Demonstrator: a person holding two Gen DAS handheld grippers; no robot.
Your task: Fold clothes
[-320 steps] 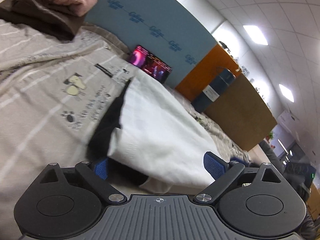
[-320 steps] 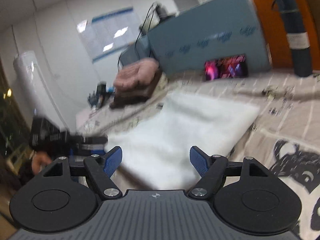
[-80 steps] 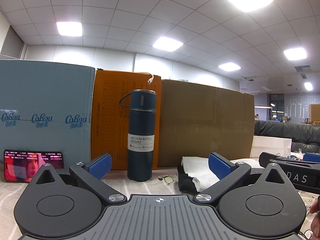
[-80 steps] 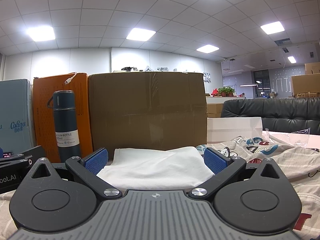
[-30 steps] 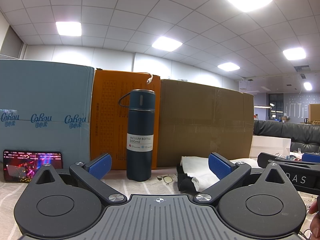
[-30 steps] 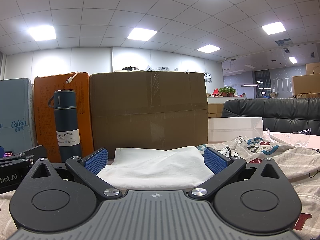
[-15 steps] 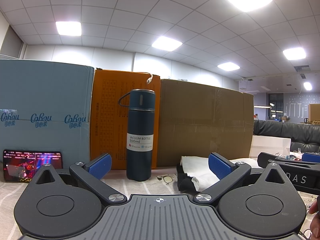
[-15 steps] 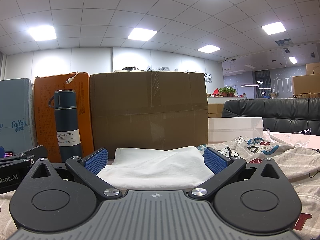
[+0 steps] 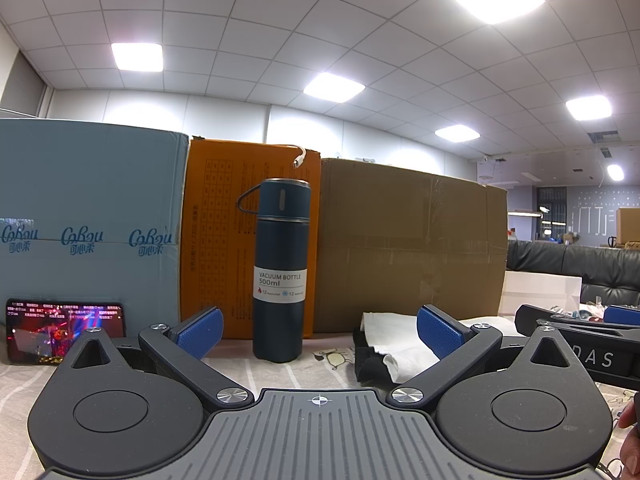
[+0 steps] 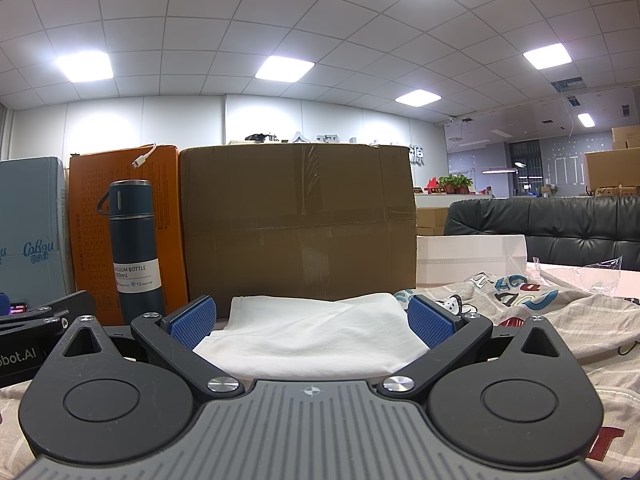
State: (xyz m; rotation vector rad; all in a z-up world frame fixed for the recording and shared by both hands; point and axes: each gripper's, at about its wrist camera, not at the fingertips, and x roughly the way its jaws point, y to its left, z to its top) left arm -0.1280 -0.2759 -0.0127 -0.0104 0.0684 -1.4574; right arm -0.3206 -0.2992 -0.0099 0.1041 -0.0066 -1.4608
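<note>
A folded white cloth garment [image 10: 312, 332] lies flat at 12 o'clock between the wide-open, empty right gripper [image 10: 311, 322], long axis crosswise. The left gripper [image 9: 319, 332] is wide open, empty.

Right hand-held gripper [image 10: 311, 326] sits low and level, jaws spread wide, nothing between the blue pads [image 10: 192, 321]. Folded white garment [image 10: 310, 336] lies flat directly ahead, spanning the gap between the fingers. Behind it a brown cardboard box [image 10: 298, 224]; to its left an orange box [image 10: 124, 168] with a dark blue vacuum bottle [image 10: 134, 248] standing upright in front. Printed cloth [image 10: 520, 300] covers the bench on the right. Left hand-held gripper [image 10: 40, 328] is partly visible at the left edge.
</note>
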